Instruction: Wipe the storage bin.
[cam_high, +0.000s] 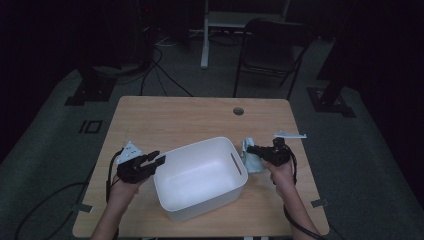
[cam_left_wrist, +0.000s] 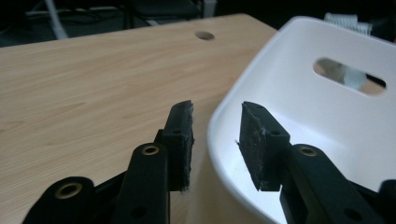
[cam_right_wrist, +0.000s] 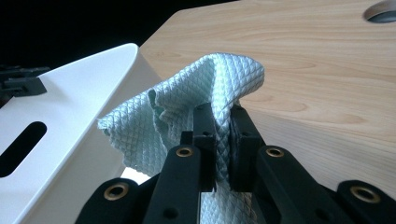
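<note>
Holding: right gripper (cam_right_wrist: 223, 140) clenches the cloth (cam_right_wrist: 187, 107), at 3 o'clock of the bin (cam_high: 200, 175).
Left gripper (cam_left_wrist: 215, 140): released, straddling the bin rim.
Risk: cloth snags the rim, spilling outside.

Room is sitting dim, floor and far walls going near black in the high view; light is falling from overhead onto the table (cam_high: 165, 120). White bin (cam_high: 200, 175) is glowing brightest, no hard glare (soft shadow along its base). Gripper views are looking sharper up close, backgrounds blurring out; high view is looking grainy, low in contrast.
</note>
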